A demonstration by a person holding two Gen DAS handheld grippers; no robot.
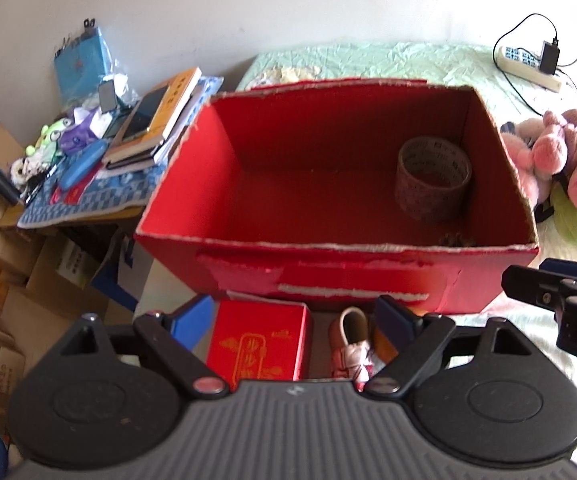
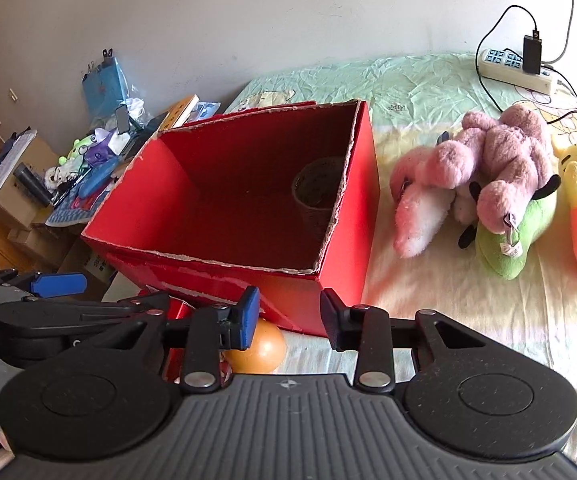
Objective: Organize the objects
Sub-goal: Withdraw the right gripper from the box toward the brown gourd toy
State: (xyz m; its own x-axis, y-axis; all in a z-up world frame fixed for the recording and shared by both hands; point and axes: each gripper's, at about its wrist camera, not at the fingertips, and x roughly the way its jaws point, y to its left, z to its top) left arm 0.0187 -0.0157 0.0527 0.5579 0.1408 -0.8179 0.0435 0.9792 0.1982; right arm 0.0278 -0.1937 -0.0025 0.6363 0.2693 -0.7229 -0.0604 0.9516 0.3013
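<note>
We have the left gripper [image 1: 296,320] spread wide, empty, above small red box [image 1: 258,344] and pink shoe [image 1: 350,344]. Right gripper [image 2: 290,316] half-open, holding nothing. Tape roll [image 1: 432,178] sits inside red carton [image 1: 328,276] on bed [image 2: 468,288].

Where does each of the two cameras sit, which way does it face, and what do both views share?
Left wrist: sits on the left gripper, facing down at the red cardboard box; its own open fingers and the right gripper show.
Right wrist: sits on the right gripper, facing the box's corner and the plush toys; the left gripper shows.
Shared: box, tape roll, power strip.
</note>
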